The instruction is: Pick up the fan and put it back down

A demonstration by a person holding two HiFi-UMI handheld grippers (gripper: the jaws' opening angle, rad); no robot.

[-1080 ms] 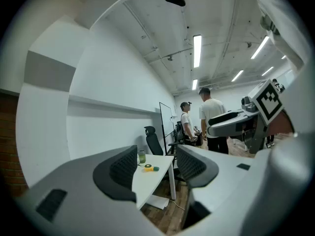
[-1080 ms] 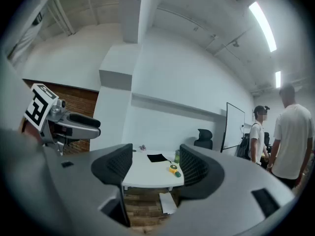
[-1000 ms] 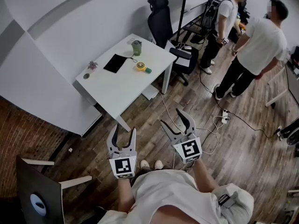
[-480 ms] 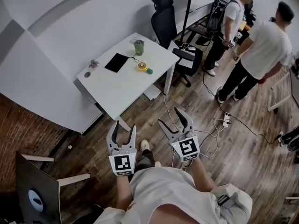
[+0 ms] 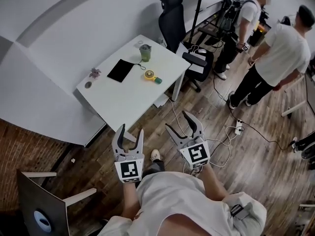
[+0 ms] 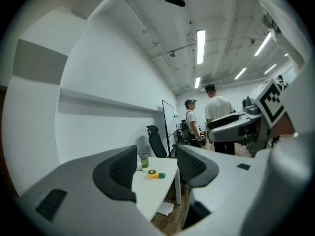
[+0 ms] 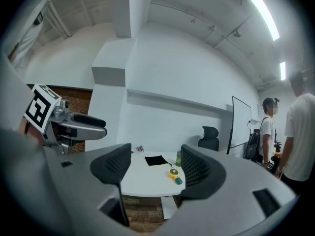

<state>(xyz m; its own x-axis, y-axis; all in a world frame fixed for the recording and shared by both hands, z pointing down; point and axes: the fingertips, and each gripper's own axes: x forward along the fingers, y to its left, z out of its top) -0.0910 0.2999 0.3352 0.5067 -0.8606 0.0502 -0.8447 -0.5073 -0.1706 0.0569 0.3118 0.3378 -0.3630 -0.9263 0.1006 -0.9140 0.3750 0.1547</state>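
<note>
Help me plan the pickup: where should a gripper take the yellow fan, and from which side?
Probably the green handle: the fan lies on the white table, handle jutting toward the near edge, slimmer than its round yellow head. Come from that edge, jaws across the handle.

The fan [image 5: 150,75] lies near the table's [image 5: 118,98] right edge. Your left gripper [image 5: 131,130] and right gripper [image 5: 176,120] stand empty, short of the table. The right one's jaws have just been opening slightly.
</note>
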